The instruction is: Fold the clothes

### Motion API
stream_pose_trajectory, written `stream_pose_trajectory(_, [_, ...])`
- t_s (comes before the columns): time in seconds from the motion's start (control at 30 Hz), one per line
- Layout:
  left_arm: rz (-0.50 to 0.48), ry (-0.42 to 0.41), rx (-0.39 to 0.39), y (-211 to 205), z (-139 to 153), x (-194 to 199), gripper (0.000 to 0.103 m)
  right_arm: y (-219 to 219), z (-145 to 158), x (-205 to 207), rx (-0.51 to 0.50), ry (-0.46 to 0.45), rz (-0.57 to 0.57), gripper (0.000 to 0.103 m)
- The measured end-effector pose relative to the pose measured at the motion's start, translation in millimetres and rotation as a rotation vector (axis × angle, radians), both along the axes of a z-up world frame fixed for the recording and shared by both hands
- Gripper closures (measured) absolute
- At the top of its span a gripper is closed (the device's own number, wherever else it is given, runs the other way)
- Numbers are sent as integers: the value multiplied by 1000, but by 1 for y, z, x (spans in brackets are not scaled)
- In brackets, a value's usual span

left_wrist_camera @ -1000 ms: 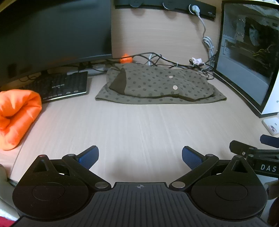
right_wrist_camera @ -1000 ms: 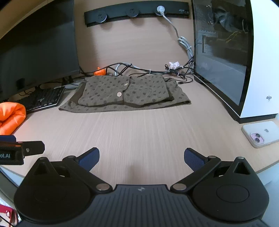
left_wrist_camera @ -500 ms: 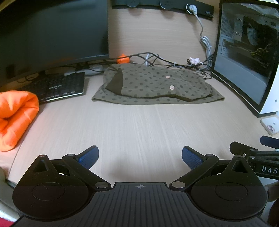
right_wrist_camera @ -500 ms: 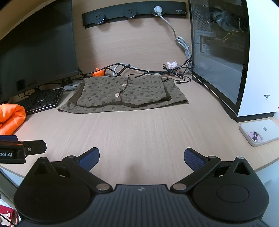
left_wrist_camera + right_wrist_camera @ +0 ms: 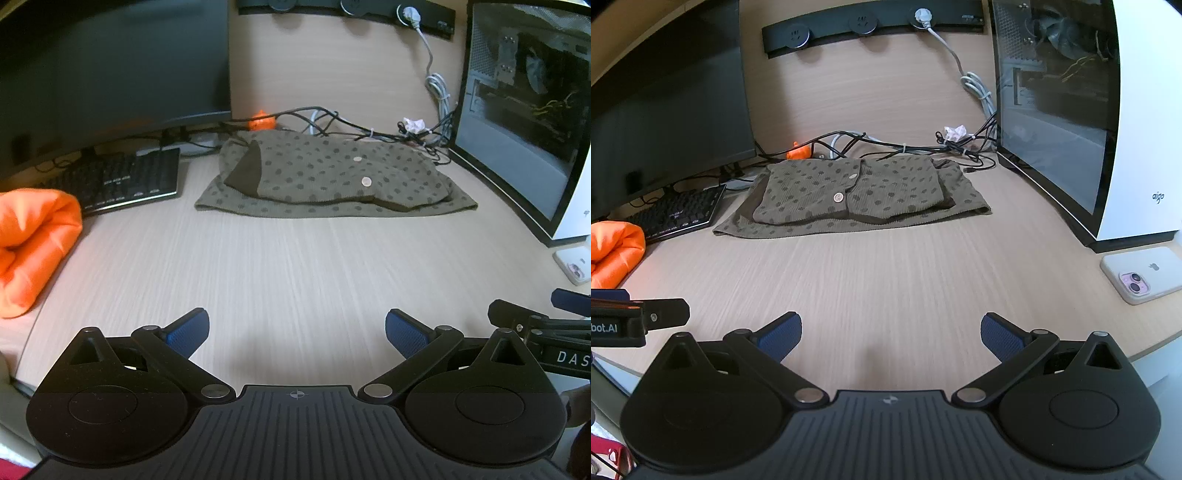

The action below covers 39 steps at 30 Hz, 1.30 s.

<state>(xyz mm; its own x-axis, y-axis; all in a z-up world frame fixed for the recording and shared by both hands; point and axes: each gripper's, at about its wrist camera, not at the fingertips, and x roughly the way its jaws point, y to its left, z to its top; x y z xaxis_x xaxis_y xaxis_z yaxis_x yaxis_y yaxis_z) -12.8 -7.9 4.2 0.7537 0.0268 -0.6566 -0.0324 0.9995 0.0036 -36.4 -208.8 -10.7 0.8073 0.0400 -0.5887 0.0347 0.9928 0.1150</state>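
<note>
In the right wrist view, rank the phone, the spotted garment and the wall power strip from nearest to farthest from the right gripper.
From the open right gripper:
1. Phone, on the desk to the right.
2. Spotted garment, folded flat, ahead at mid-desk.
3. Wall power strip, high on the back wall.

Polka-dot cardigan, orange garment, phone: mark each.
polka-dot cardigan [image 5: 812,192], right wrist view, left front panel.
orange garment [image 5: 33,236], left wrist view, middle of the bundle.
phone [image 5: 1141,273], right wrist view, back of the case.
</note>
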Motion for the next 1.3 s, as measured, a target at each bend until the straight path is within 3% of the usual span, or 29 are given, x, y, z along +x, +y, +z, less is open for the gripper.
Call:
stream_pose_trajectory(0.53, [12,11,-22,6,-3,1,0,2,-2,2,-2,12,-2,0])
stream_pose_trajectory(0.97, [25,6,-97,20,-4,6,0,3,-2,4,-15,14,0,0])
stream_pose_trajectory(1.3, [-26,-90,-68,14,8,3,0,1,-5,13,-29,19,-2,0])
